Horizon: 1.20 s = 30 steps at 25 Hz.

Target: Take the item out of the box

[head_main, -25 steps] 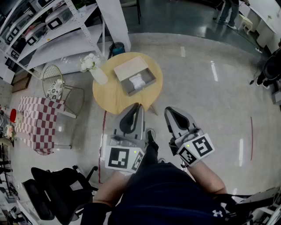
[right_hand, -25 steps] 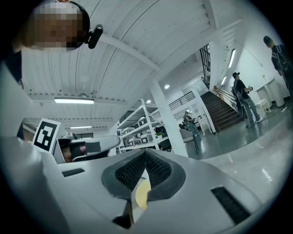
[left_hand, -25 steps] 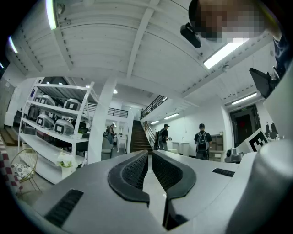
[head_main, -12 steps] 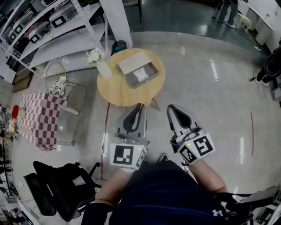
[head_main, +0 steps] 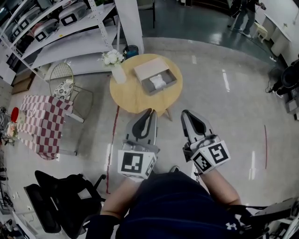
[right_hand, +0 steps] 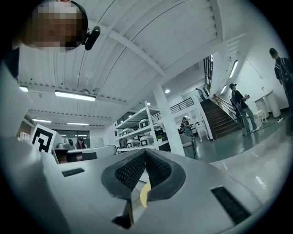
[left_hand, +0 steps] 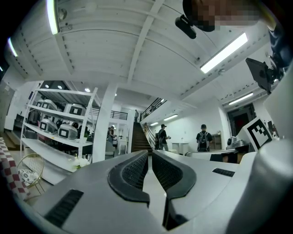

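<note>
In the head view a round wooden table [head_main: 134,99] stands ahead of me. On it lies an open grey box [head_main: 164,87] with its beige lid [head_main: 149,70] beside it. A white item [head_main: 158,82] rests inside the box. My left gripper [head_main: 149,112] and right gripper [head_main: 186,113] are held side by side short of the table's near edge, both pointing towards it. Each is shut with nothing between its jaws. The left gripper [left_hand: 149,153] and the right gripper [right_hand: 145,151] views show only the closed jaws and the hall's ceiling.
A vase of white flowers [head_main: 115,64] stands at the table's left edge. To the left are a wire chair [head_main: 63,84], a checkered cloth [head_main: 39,123], a shelving rack [head_main: 70,28] and a white pillar [head_main: 128,23]. A black office chair [head_main: 56,200] is at lower left. A person [head_main: 243,14] stands far off.
The table and box have drifted right and slightly up in the head view. Both grippers have risen a little towards the table and stay shut.
</note>
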### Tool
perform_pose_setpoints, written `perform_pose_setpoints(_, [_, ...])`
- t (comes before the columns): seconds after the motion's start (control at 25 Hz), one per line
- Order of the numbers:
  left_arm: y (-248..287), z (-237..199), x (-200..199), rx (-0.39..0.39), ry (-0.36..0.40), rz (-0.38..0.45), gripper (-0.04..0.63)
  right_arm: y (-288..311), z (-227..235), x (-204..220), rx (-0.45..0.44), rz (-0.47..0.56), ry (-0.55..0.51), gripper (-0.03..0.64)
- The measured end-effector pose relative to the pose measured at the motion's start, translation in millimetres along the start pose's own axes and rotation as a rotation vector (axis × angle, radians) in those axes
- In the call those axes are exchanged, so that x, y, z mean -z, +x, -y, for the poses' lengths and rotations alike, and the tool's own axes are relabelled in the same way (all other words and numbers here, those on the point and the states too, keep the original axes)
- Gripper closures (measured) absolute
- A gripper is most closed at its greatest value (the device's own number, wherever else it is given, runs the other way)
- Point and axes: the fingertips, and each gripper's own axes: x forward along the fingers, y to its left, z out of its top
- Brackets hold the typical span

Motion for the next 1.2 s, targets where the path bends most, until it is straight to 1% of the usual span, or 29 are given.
perform_pose_setpoints(0.12, [-6.1, -18.0, -0.9, 0.009, -0.008, 0.011, 0.554, 11.9, -12.8, 0.6, 0.005, 0.009, -0.006, 0.609])
perform_pose_setpoints(0.28, [-11.9, -42.1, -4.9, 0.026, -0.039, 0.031, 0.554, 24.8, -29.6, 3.5, 0.027, 0.013, -0.018, 0.609])
perform_pose_setpoints(0.52, [-20.1, -71.6, 7.8, 0.089, -0.075, 0.017, 0.554, 39.8, -50.1, 21.1, 0.081, -0.020, -0.030, 0.609])
perform_pose_setpoints(0.68, [-30.1, -88.5, 12.7, 0.105, -0.094, 0.012, 0.554, 46.0, -64.5, 33.0, 0.107, -0.045, -0.029, 0.609])
perform_pose_setpoints(1.0, [-37.2, -110.3, 25.5, 0.104, -0.130, 0.001, 0.554, 65.3, -75.4, 48.7, 0.115, -0.092, -0.032, 0.608])
perform_pose_setpoints(1.2, [-35.1, -127.5, 29.9, 0.071, -0.139, -0.001, 0.554, 81.4, -76.8, 59.2, 0.090, -0.118, -0.028, 0.609])
